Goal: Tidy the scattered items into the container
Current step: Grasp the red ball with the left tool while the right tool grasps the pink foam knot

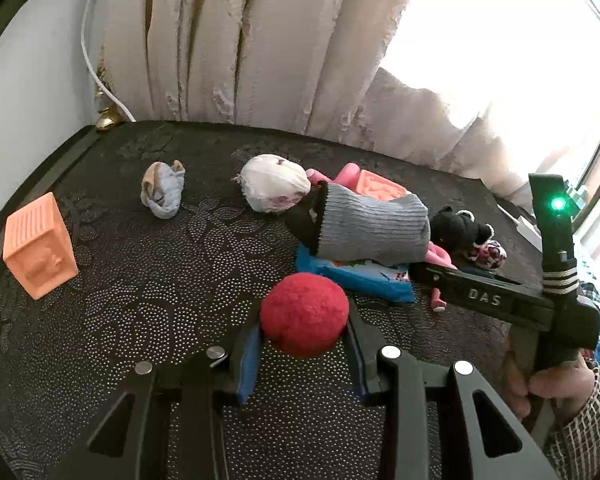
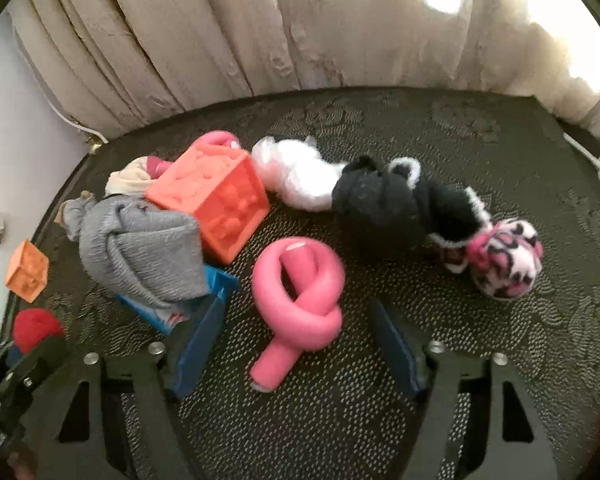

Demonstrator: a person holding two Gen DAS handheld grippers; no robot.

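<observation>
On dark patterned tabletop [image 1: 140, 280] before curtains [image 1: 260, 40]: left tool [image 1: 304, 340] clamps red pompom [image 1: 304, 314]; right tool [image 2: 296, 344] apart.

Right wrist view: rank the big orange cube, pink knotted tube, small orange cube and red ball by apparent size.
1. big orange cube and pink knotted tube: alike, unranked
2. red ball and small orange cube: alike; both sit at the edge, so unsure
</observation>
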